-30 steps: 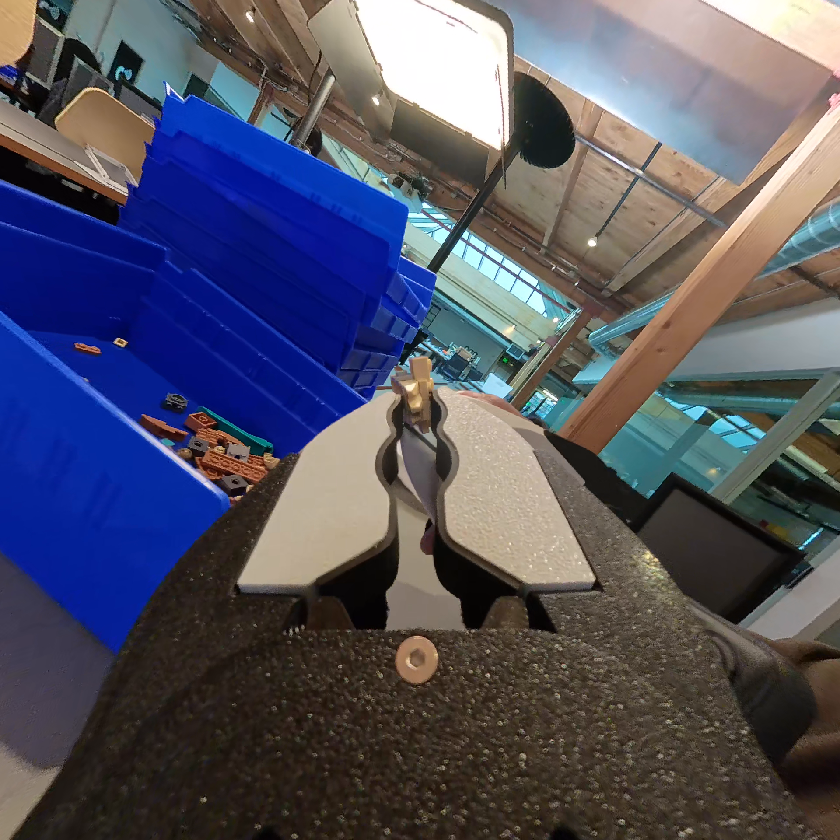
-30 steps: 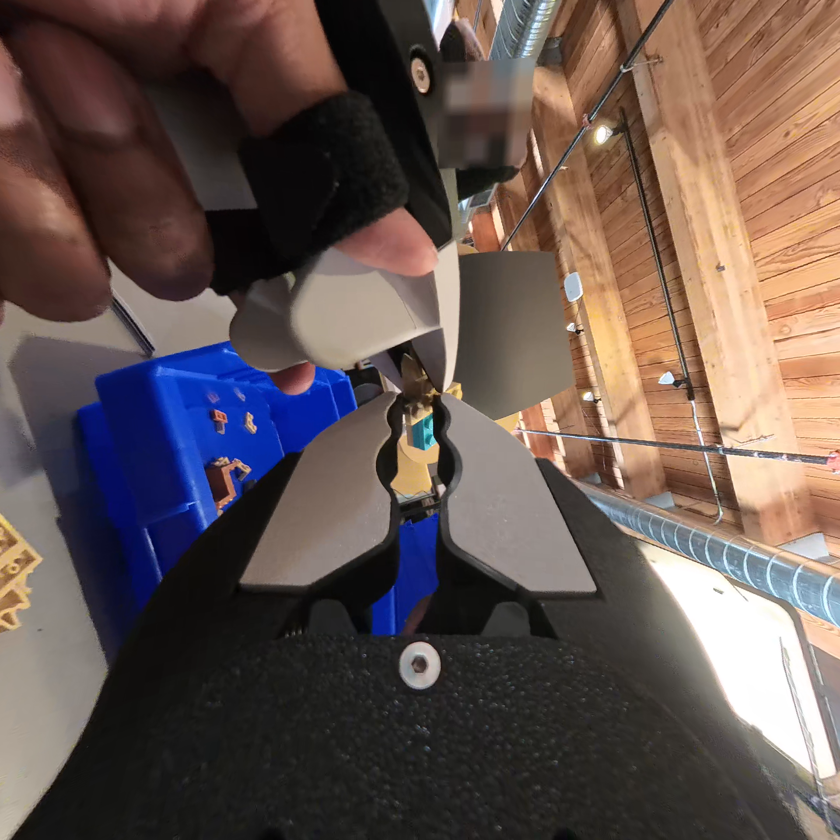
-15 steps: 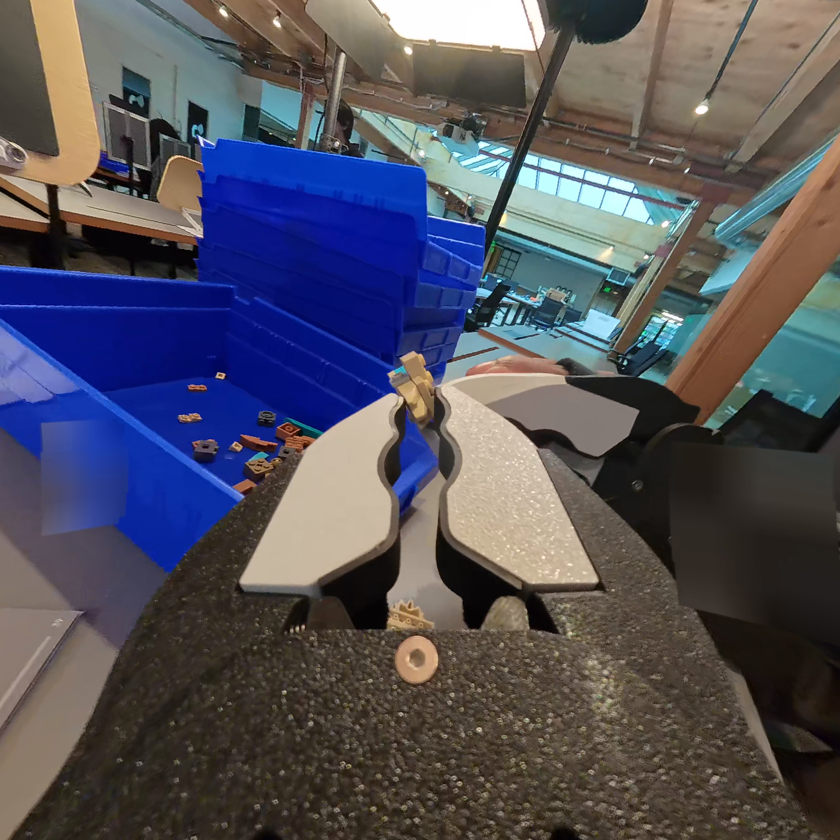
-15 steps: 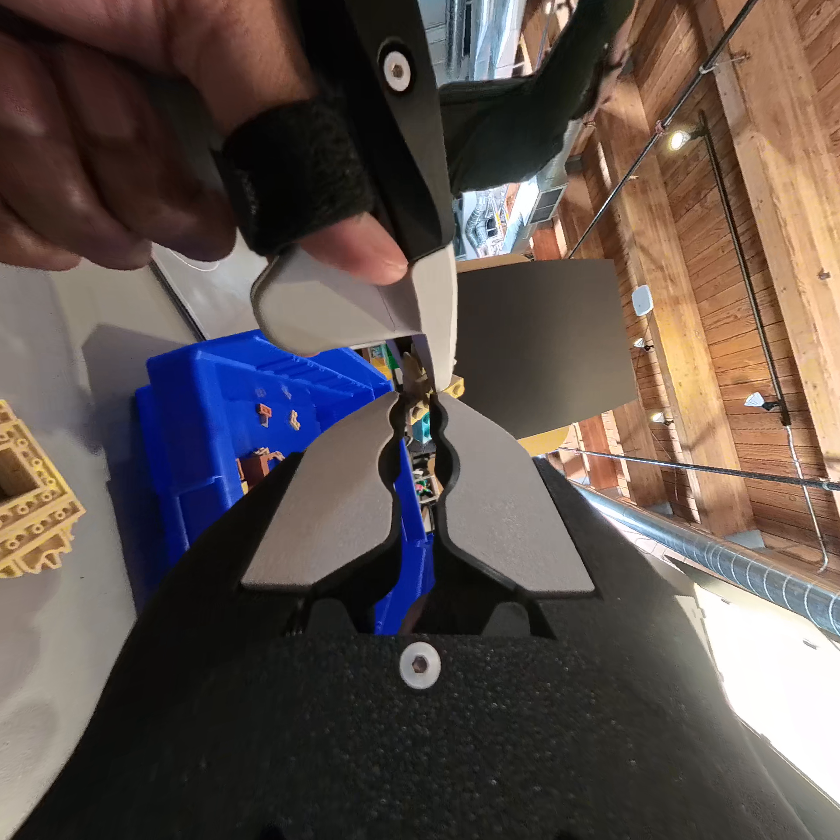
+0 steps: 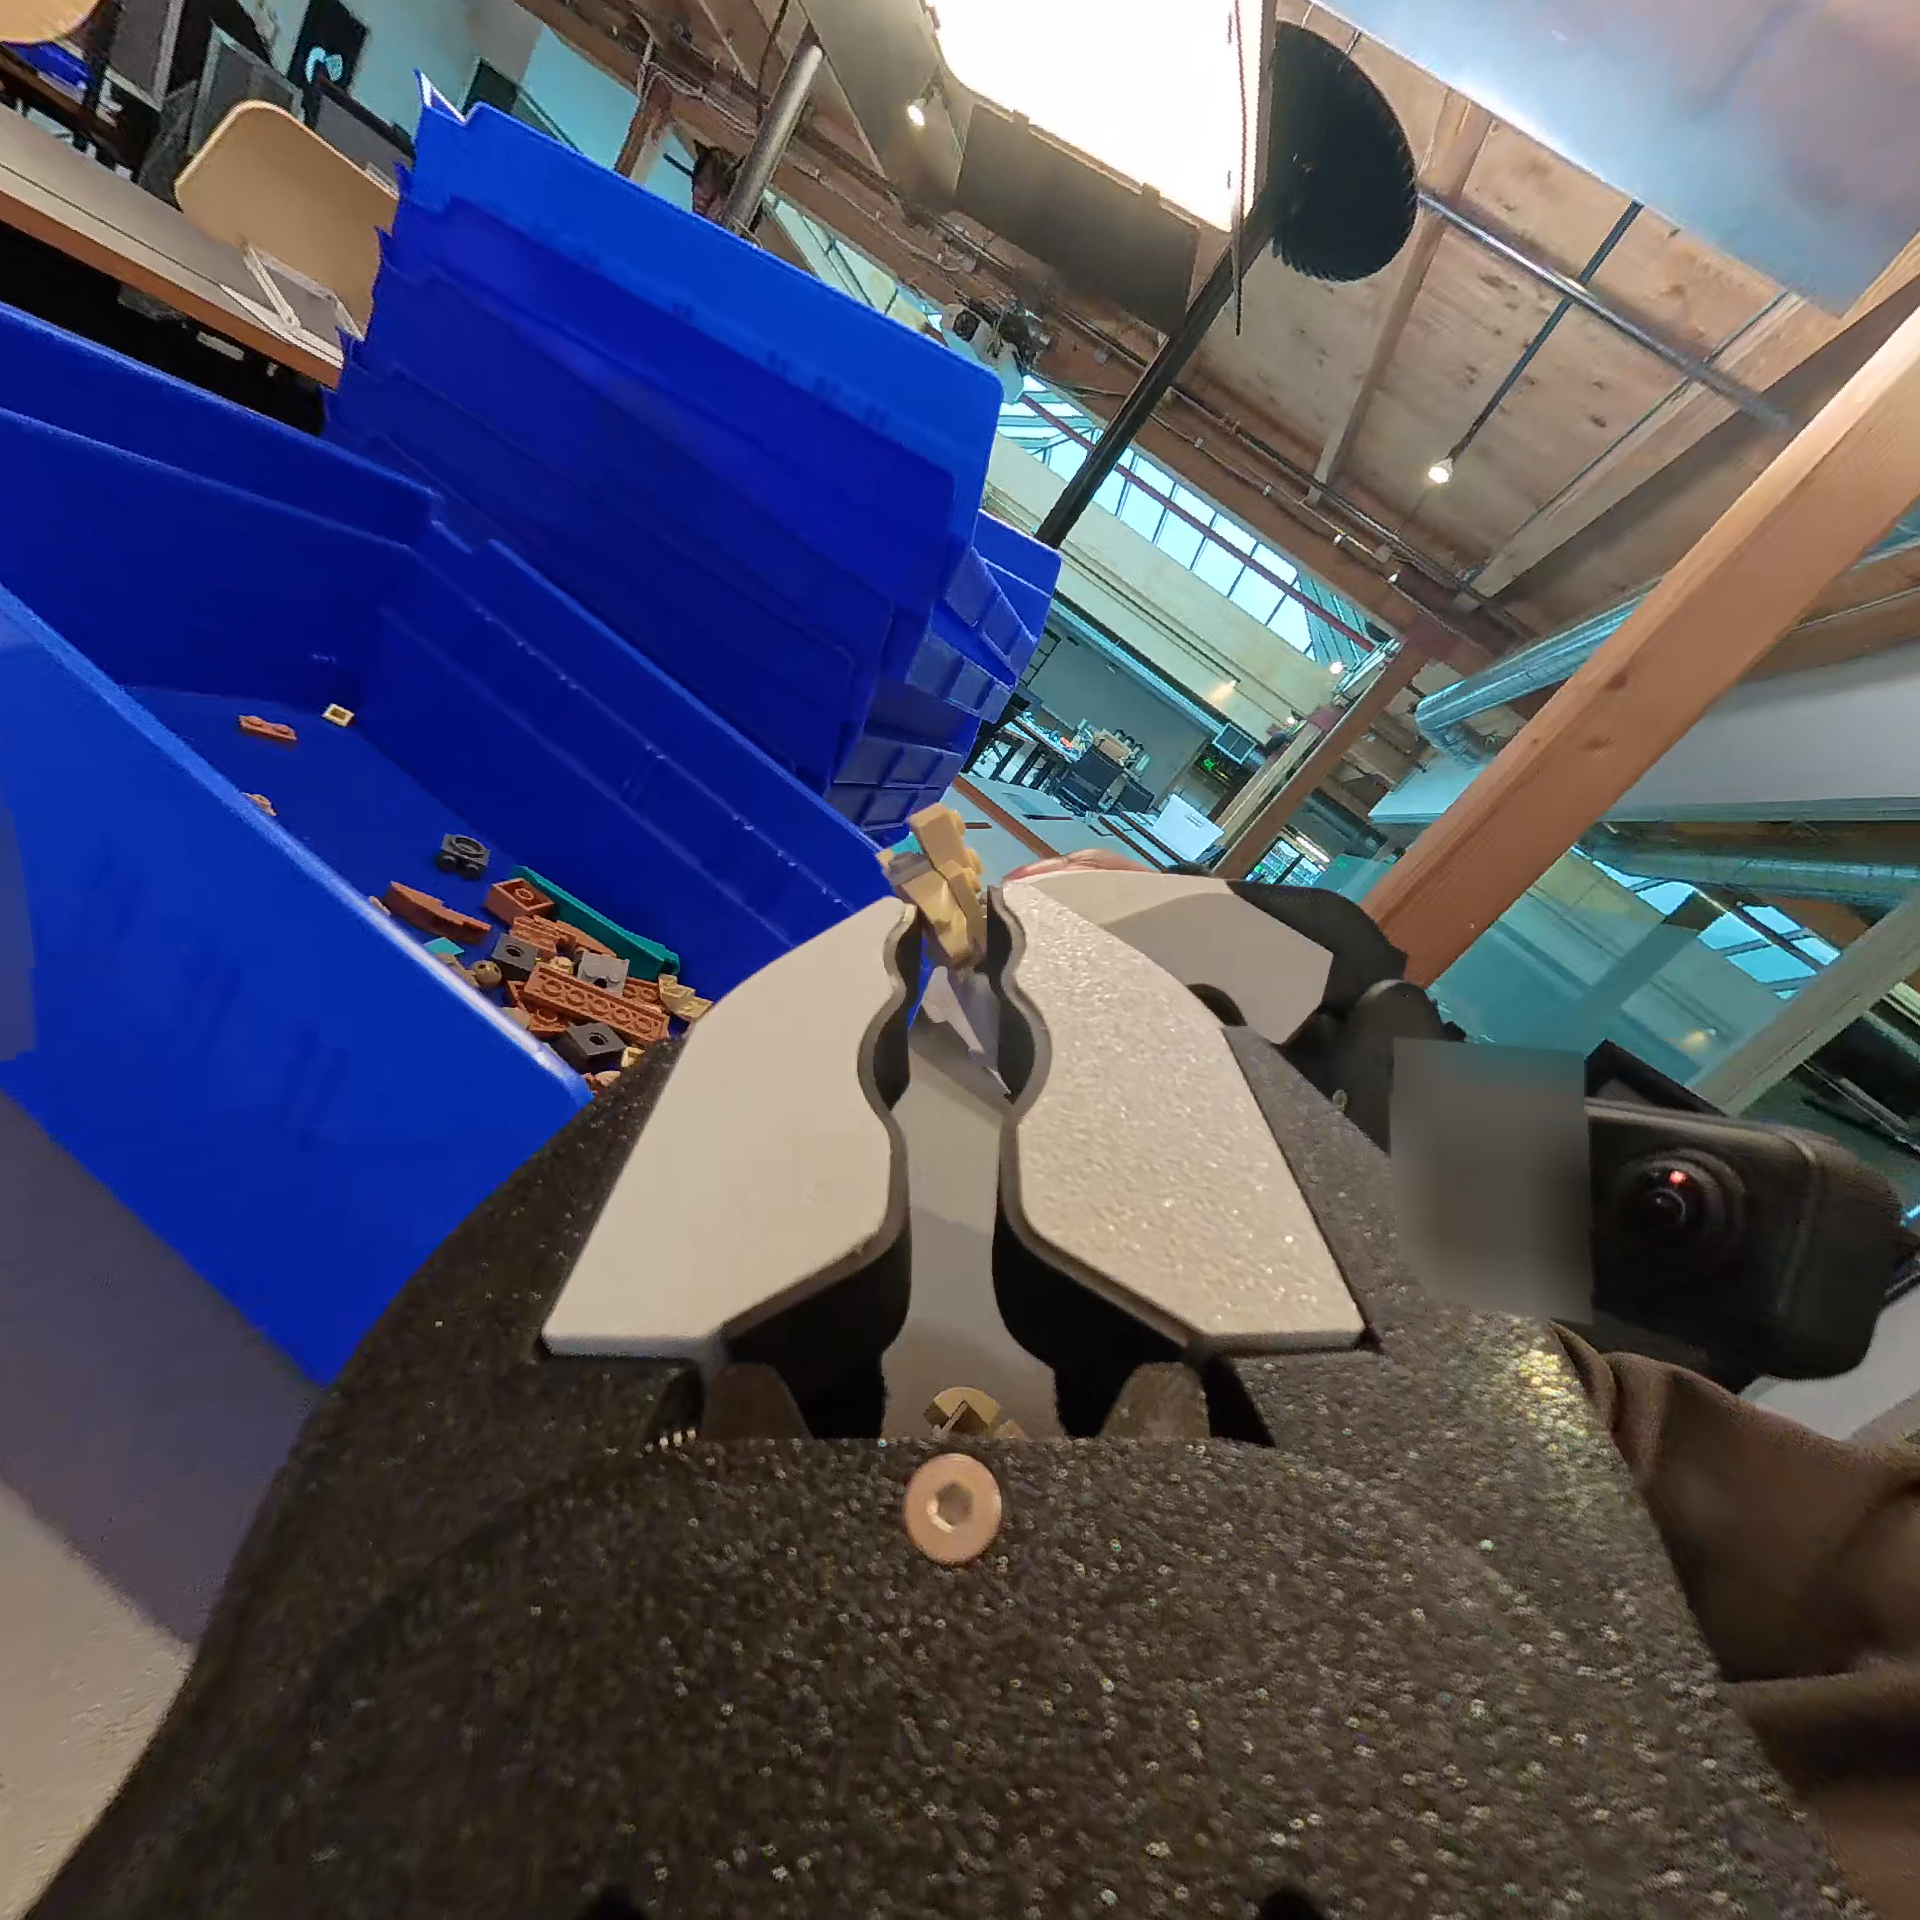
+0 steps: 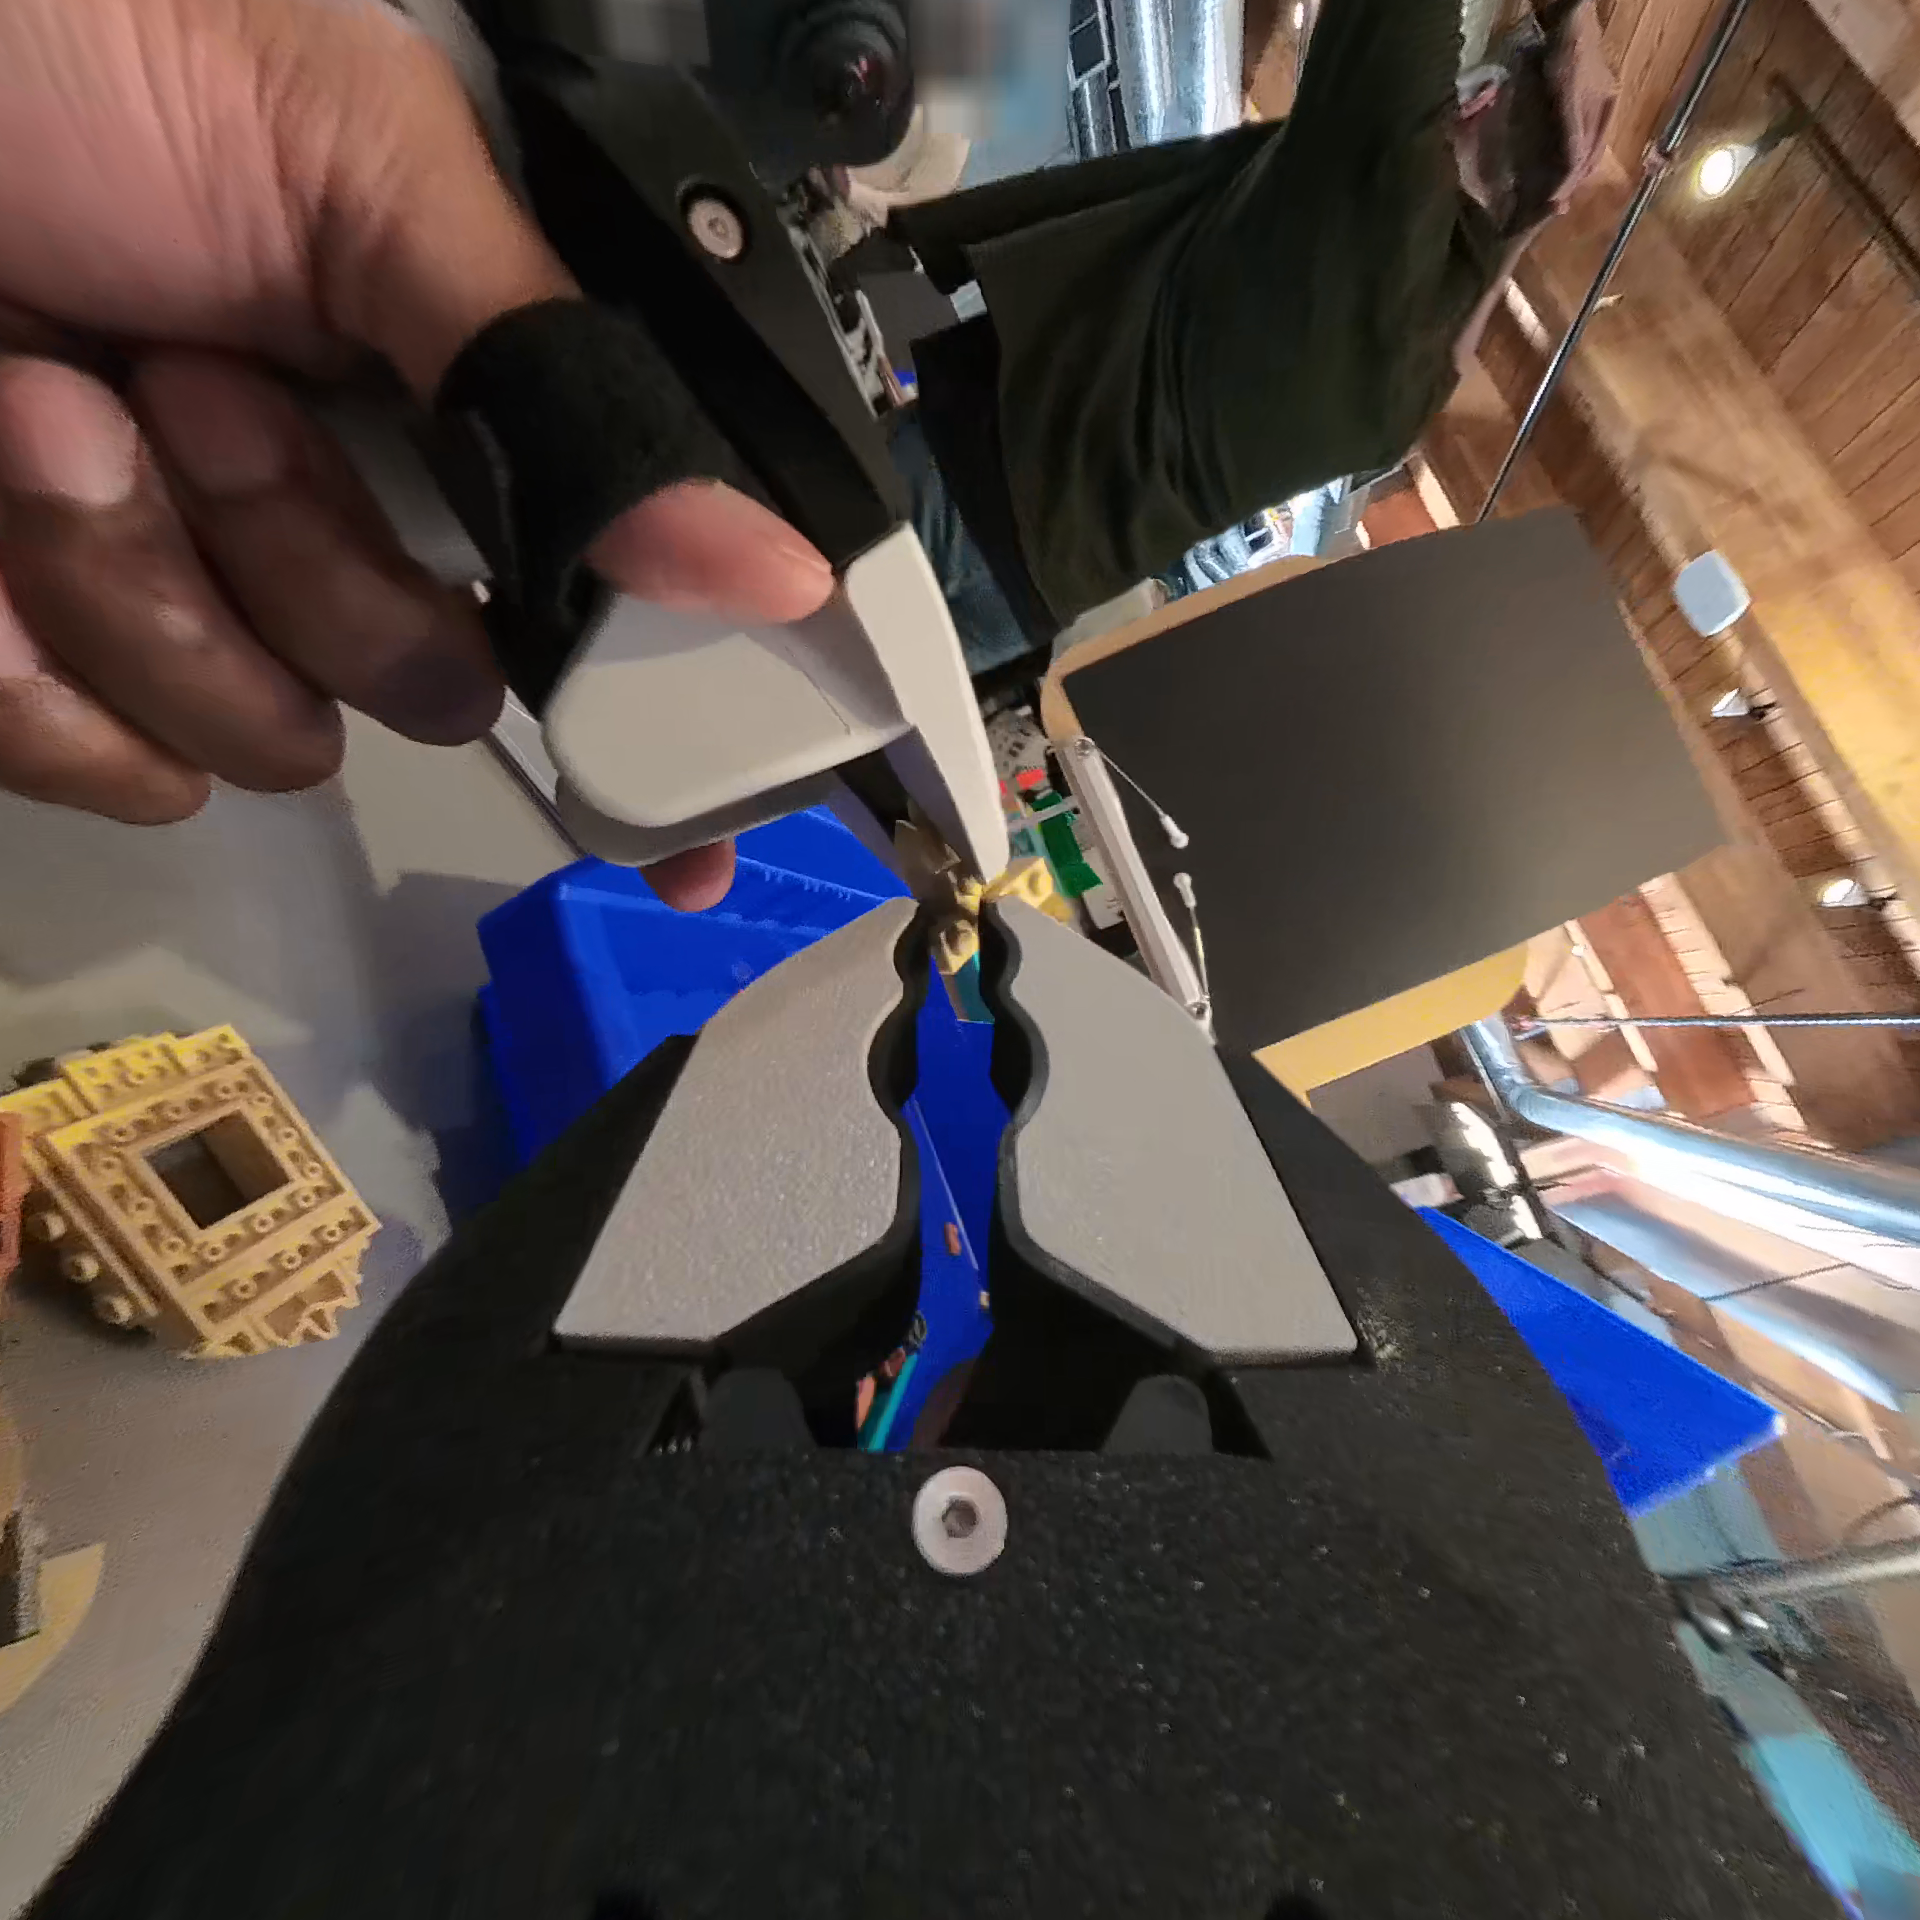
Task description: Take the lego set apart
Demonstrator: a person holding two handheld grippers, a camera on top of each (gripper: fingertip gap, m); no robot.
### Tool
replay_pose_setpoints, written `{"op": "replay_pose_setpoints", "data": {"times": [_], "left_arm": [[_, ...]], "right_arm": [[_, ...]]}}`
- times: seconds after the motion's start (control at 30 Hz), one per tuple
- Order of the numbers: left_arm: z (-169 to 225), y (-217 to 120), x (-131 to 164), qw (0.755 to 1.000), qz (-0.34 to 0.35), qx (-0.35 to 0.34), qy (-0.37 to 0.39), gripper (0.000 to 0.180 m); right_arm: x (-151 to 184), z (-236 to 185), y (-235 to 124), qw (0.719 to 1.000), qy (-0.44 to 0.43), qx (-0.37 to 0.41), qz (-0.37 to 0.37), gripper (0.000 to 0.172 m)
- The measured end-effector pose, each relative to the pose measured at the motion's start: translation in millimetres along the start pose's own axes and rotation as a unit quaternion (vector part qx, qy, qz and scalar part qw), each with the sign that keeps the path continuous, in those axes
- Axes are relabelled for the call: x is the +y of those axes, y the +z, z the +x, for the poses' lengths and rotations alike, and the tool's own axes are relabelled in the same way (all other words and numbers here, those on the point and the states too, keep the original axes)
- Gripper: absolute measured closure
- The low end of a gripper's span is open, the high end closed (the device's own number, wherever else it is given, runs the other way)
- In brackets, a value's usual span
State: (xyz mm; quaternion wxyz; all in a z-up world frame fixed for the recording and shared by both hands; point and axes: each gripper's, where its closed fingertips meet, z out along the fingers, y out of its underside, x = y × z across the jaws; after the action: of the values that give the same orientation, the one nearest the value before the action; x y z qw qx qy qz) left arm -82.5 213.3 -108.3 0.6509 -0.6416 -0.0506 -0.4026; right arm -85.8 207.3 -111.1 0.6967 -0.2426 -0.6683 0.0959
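L fingers (image 5: 948, 920): clamped on tan brick cluster (image 5: 940, 878), standing up past my tips | R fingers (image 6: 951, 920): pinching small tan brick piece (image 6: 954, 935), meeting that cluster tip-to-tip | blue bin (image 5: 260, 1039) left of left fingers

Blue bin wall (image 5: 260, 1091) blocks left; right gripper (image 5: 1195, 935) crowds fingertips; above open.
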Motion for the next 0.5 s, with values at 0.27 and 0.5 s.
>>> {"op": "replay_pose_setpoints", "data": {"times": [0.27, 0.5], "left_arm": [[-1.8, 2.3, 8.2, 0.993, -0.046, -0.040, 0.101, 0.168], [0.5, 2.9, 7.3, 0.991, -0.046, -0.041, 0.117, 0.168]], "right_arm": [[7.5, -4.2, -3.5, 0.997, -0.076, -0.016, -0.012, 0.164], [7.6, -1.1, -4.3, 0.999, -0.052, -0.006, -0.004, 0.166]]}}
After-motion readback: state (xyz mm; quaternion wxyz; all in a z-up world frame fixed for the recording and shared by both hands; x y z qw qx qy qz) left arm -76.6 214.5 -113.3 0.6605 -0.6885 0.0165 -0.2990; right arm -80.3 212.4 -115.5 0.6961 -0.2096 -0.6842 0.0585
